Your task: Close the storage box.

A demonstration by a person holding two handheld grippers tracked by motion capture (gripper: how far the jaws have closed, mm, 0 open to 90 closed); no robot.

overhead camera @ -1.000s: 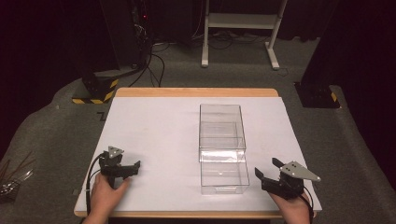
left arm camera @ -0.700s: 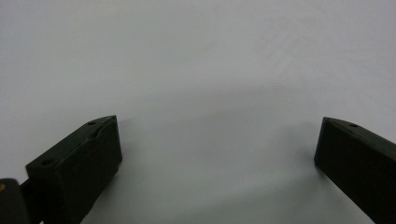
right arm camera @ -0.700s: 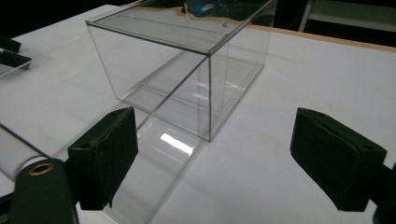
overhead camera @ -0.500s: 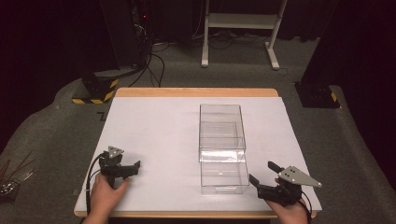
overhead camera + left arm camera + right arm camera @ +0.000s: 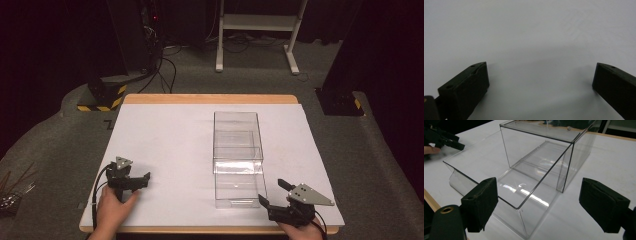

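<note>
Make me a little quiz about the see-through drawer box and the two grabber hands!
1. True or false: the clear drawer is pulled partly out of its clear box.
2. Which gripper is nearer the drawer? A) left gripper B) right gripper
3. What lies between the left gripper's fingers in its own view?

Key
1. True; it sticks out toward the person.
2. B; it sits beside the drawer's front corner, with nothing pinched between its fingers.
3. Nothing but the white table cover.
</note>
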